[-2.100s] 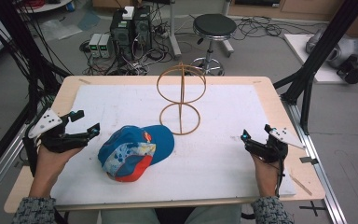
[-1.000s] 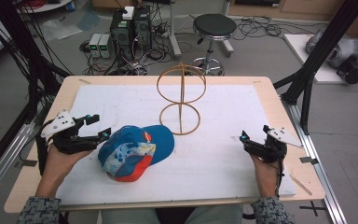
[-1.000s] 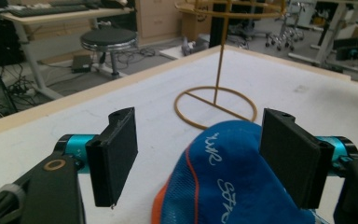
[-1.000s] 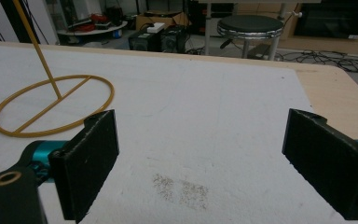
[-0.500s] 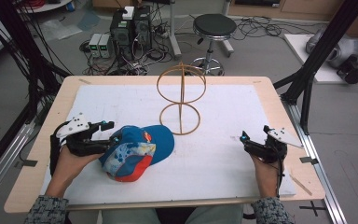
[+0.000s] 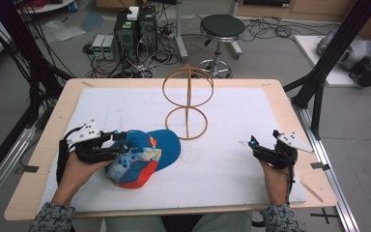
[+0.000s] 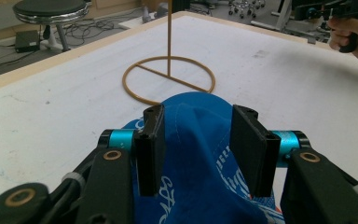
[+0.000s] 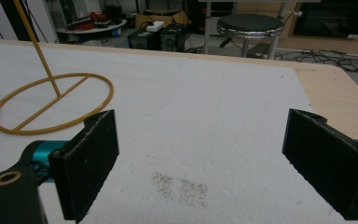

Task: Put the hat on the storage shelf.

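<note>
High view: my left tool [image 6: 118, 144] sits at the blue-and-orange fabric cap [image 6: 142, 157], jaws just closing around its crown, not yet clenched; right tool [image 6: 256, 145] released.

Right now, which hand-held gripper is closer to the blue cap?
The left. The left hand-held gripper is right at the blue cap, its jaws closing around the crown, with fabric between them. The right hand-held gripper sits far across the white mat, jaws wide open.

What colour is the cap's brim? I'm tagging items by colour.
The brim is orange-red, clearest in the high view.
</note>
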